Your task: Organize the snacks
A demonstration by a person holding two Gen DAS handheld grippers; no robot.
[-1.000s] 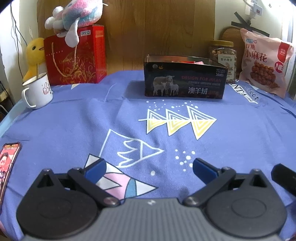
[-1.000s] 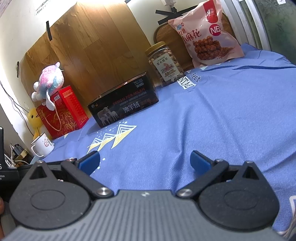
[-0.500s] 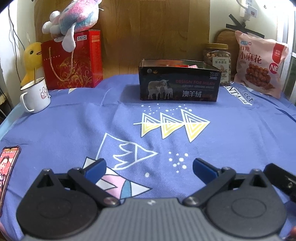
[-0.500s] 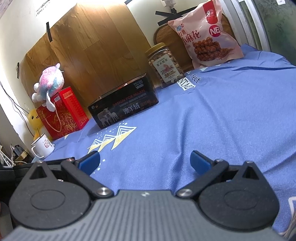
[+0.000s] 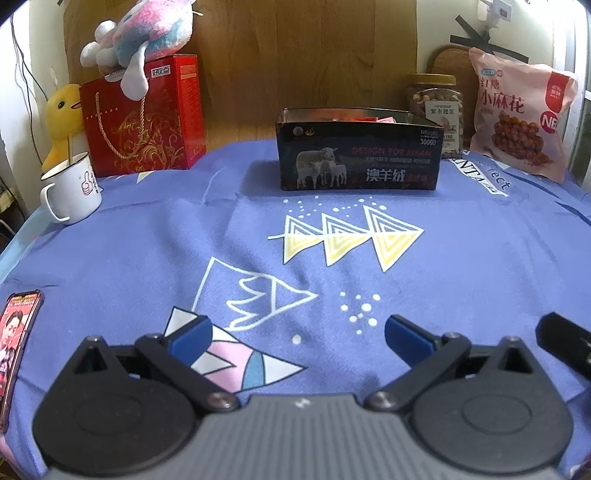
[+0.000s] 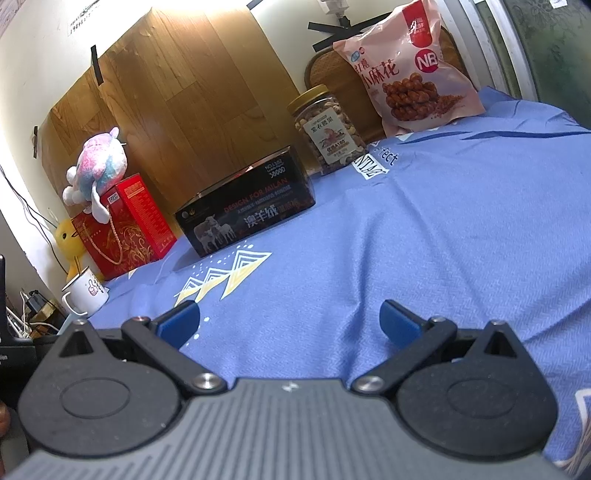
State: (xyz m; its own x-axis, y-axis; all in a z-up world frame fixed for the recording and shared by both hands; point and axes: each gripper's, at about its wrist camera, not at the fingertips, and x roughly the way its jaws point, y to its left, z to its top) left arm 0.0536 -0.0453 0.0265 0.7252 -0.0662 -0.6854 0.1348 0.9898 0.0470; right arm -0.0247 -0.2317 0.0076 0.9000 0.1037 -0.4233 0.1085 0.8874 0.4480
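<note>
A black open box with sheep printed on it [image 5: 360, 155] [image 6: 245, 212] stands at the back middle of the blue cloth, red packets showing inside. To its right are a jar of nuts with a gold lid [image 5: 436, 107] [image 6: 327, 129] and a pink snack bag [image 5: 519, 114] [image 6: 410, 70] leaning on the wall. My left gripper [image 5: 295, 334] is open and holds nothing, low over the cloth's front. My right gripper [image 6: 288, 321] is also open and holds nothing, well short of the box. Its black edge [image 5: 565, 341] shows at the right of the left wrist view.
A red gift box [image 5: 144, 118] [image 6: 125, 225] with a plush toy [image 5: 144, 35] on top stands at the back left. Beside it are a yellow duck [image 5: 62, 118] and a white mug [image 5: 70, 188] [image 6: 85, 291]. A phone [image 5: 16, 343] lies at the left edge.
The left gripper has drawn back and lifted a little, so the box and snacks look slightly farther. The right gripper has shifted only slightly. Both stayed open.
</note>
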